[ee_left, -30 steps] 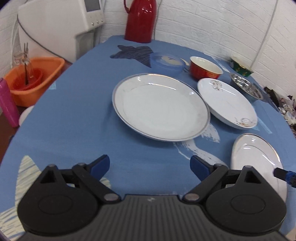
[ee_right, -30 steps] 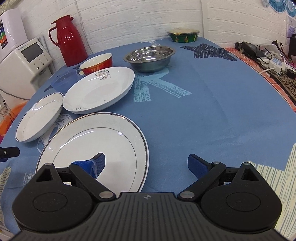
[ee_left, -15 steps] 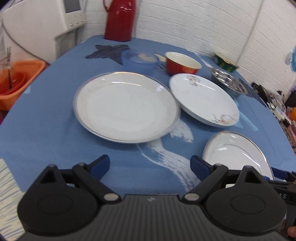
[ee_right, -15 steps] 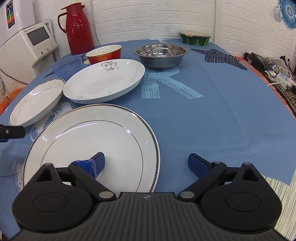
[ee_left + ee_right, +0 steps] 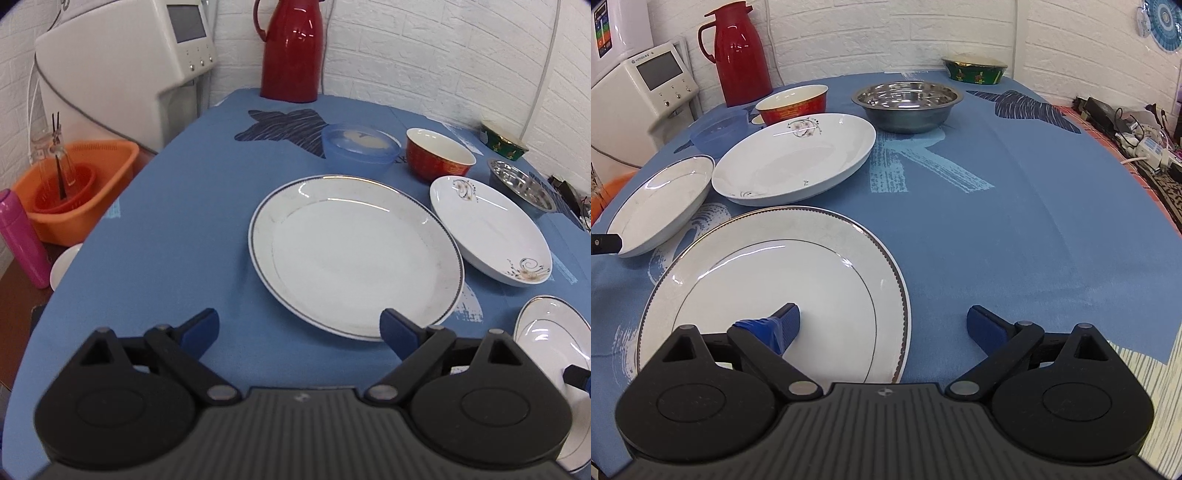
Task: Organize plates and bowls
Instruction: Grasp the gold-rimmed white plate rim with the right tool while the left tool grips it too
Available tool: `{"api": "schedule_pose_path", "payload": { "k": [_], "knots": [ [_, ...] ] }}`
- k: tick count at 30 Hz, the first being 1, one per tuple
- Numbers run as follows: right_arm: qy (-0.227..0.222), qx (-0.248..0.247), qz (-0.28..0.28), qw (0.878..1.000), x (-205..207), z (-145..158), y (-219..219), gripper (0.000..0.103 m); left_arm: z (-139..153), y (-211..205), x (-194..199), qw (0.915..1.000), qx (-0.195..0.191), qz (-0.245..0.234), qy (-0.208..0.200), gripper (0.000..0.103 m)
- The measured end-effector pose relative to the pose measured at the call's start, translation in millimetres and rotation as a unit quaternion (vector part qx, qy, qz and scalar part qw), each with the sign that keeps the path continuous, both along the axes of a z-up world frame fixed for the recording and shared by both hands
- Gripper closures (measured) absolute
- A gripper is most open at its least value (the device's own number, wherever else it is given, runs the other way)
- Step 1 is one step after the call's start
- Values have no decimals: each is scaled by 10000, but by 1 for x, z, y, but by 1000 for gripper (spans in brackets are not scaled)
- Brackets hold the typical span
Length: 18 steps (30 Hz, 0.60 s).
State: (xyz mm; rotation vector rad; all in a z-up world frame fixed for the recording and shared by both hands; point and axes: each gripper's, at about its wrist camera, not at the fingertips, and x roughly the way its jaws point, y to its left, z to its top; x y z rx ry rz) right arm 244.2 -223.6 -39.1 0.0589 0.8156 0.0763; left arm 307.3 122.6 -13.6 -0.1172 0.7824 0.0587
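The right gripper point(image 5: 882, 325) has its fingers spread wide, straddling the near right rim of the gold-rimmed plate point(image 5: 768, 273): the left finger point(image 5: 786, 321) lies over the plate's well, the other over the blue cloth of the bench point(image 5: 1015, 206). The left gripper point(image 5: 299, 328) is likewise spread and holds nothing, just short of the blue-rimmed plate point(image 5: 354, 251). Beside that sits a flower-patterned shallow dish point(image 5: 487, 229); farther back stand a red bowl point(image 5: 439, 155) and a steel bowl point(image 5: 521, 188). These glazed plates look stiff, slippery and breakable; a pinch across the rim, one finger under the lip, seems safest.
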Motion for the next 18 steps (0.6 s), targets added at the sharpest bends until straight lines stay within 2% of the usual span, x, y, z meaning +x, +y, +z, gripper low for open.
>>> {"api": "schedule_pose_path", "payload": {
  "k": [2,4,6,10,12,14,18],
  "knots": [
    [-4,-1,6,10000,0,0,0,18,0,0,4,10000,10,12,69,10],
    [-116,-2,58,9999,-2,-2,-1,18,14,-2,-9,9989,-360,-249,-156,10],
    [-235,0,135,9996,-5,-4,-2,16,27,-19,-23,9958,-545,-676,-282,10],
    [-113,-3,315,9994,4,-2,-3,16,17,-62,-29,9856,-891,-1422,211,10],
    [-48,-11,311,9995,4,-1,-1,16,5,-81,-27,9843,-854,-1489,410,10],
    [-62,2,380,9993,1,-1,2,16,-3,-93,-25,9831,-888,-1543,437,10],
    [-194,49,956,9952,-10,-3,9,16,-14,-109,-19,9813,-831,-1633,587,11]
  ]
}}
